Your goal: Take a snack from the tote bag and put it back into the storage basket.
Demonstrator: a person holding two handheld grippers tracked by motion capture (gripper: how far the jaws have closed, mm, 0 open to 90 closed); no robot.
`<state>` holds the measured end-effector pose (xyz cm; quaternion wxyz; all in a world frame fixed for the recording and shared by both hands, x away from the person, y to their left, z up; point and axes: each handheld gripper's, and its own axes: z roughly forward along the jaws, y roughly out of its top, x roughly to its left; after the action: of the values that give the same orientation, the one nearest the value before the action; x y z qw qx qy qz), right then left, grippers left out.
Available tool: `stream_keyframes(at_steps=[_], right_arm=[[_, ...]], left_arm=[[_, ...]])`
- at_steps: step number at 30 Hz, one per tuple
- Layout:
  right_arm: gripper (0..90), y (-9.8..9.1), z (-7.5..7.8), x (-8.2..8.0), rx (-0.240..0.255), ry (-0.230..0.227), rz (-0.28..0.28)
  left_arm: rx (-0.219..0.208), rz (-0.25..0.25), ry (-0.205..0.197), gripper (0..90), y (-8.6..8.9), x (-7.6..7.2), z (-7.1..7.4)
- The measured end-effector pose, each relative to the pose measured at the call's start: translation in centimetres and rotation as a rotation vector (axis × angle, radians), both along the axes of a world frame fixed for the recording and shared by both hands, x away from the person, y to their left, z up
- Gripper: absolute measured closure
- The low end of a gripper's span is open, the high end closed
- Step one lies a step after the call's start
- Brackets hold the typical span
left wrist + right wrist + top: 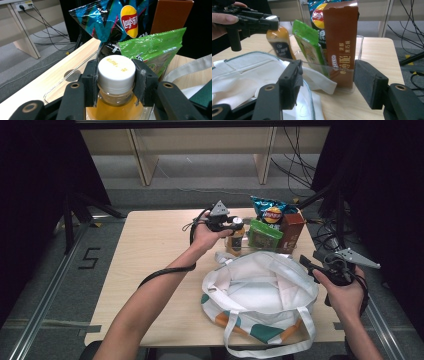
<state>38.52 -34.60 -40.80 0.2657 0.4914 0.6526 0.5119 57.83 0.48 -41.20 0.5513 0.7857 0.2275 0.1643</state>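
I have left gripper point(116, 82) clamped on orange drink bottle point(117, 105) cap; right gripper point(325, 85) gaping, empty. Next: lift bottle toward tote bag point(260, 292).

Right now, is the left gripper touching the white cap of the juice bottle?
Touching. In the left gripper view, the left gripper has both pads pressed against the sides of the white cap.
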Motion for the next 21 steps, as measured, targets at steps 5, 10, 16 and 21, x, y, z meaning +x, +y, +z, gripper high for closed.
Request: stream_keyframes(at_steps=[5, 10, 16, 21], right_arm=[[41.1, 0.07, 0.07, -0.06, 0.006, 0.007, -0.003], [41.0, 0.04, -0.06, 0.03, -0.012, -0.002, 0.01], [40.9, -0.04, -0.11, 0.12, -0.022, -0.01, 0.013], [40.9, 0.03, 0.0, 0.01, -0.007, 0.007, 0.008]], left_arm=[[-0.01, 0.013, 0.011, 57.5, 0.18, -0.05, -0.05], [-0.022, 0.021, 0.03, 51.4, 0.19, -0.05, 0.02], [-0.027, 0.039, 0.05, 32.0, 0.03, -0.22, 0.3], [-0.008, 0.044, 0.036, 25.6, 0.13, -0.52, 0.68]])
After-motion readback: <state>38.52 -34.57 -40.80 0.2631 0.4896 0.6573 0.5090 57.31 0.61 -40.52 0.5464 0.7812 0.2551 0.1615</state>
